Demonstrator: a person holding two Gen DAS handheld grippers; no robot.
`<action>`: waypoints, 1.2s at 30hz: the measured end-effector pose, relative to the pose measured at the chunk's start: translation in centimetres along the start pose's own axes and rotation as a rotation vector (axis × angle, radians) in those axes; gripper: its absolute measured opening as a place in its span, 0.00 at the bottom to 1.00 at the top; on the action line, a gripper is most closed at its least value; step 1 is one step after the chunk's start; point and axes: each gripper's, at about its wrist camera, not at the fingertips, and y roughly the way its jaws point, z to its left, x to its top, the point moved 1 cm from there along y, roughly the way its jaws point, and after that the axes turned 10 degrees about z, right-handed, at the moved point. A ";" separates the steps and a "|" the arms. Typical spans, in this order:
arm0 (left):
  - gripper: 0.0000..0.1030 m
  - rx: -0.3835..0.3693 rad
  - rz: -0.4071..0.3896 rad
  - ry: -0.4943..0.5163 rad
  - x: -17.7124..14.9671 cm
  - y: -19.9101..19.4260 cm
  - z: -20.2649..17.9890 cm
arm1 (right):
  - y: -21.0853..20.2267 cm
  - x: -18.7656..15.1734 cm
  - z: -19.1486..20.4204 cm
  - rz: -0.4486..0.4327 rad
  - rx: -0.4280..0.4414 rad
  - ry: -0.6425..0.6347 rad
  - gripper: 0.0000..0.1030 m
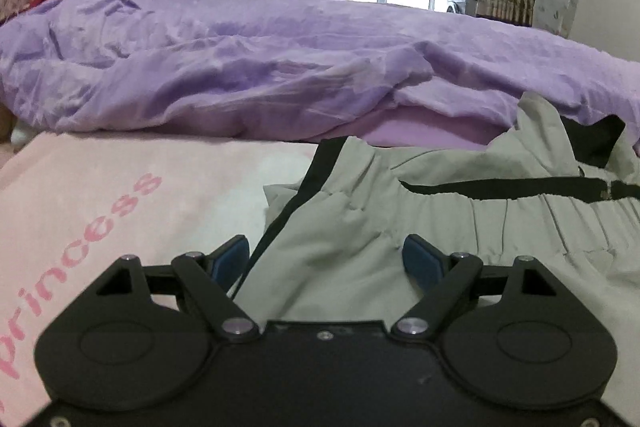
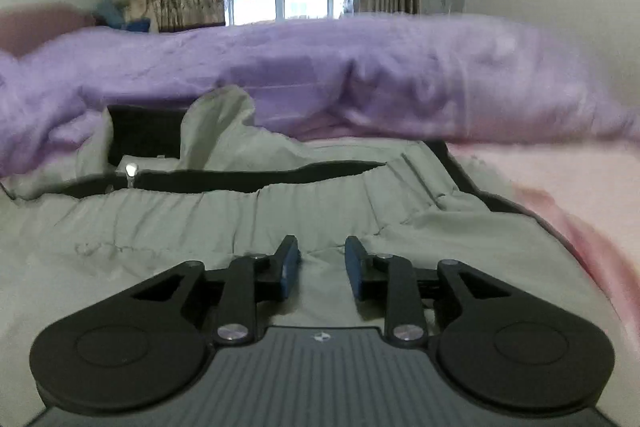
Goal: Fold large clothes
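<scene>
Open left gripper (image 1: pixel 326 261) over grey garment (image 1: pixel 360 227)

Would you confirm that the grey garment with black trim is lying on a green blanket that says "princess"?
Not quite: the blanket under the grey garment is pink, not green, as the left wrist view shows. It does say "princess".

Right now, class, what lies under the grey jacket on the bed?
The grey jacket rests on a pink blanket, which shows at either side of it. The purple duvet lies behind it. What lies directly beneath the jacket is covered.
</scene>
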 end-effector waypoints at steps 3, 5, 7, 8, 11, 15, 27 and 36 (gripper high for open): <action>0.83 0.014 -0.028 0.008 0.3 -0.7 -0.1 | -0.8 0.4 -0.1 -0.025 -0.028 -0.035 0.32; 0.82 0.051 -0.065 0.035 0.7 -1.7 -0.7 | -1.6 0.9 -0.5 -0.057 -0.056 -0.049 0.32; 0.82 0.053 -0.133 0.073 1.1 -3.8 -1.3 | -2.8 1.5 -1.5 -0.104 -0.075 -0.034 0.32; 0.82 0.049 -0.164 0.091 1.3 -4.7 -1.7 | -3.3 1.8 -2.2 -0.123 -0.093 -0.025 0.32; 0.82 0.033 -0.235 0.164 1.1 -6.2 -2.4 | -3.8 2.1 -5.2 -0.161 -0.157 0.008 0.33; 0.82 0.003 -0.114 0.144 0.1 -2.0 -1.2 | -0.7 0.9 -9.4 -0.060 -0.184 0.082 0.33; 0.83 -0.036 -0.057 -0.052 1.4 -5.2 -0.5 | -7.2 1.7 -4.3 -0.180 -0.040 0.162 0.33; 0.85 -0.081 0.021 0.077 -5.3 -7.1 -7.6 | -7.7 -4.6 6.9 -0.039 0.222 -0.028 0.33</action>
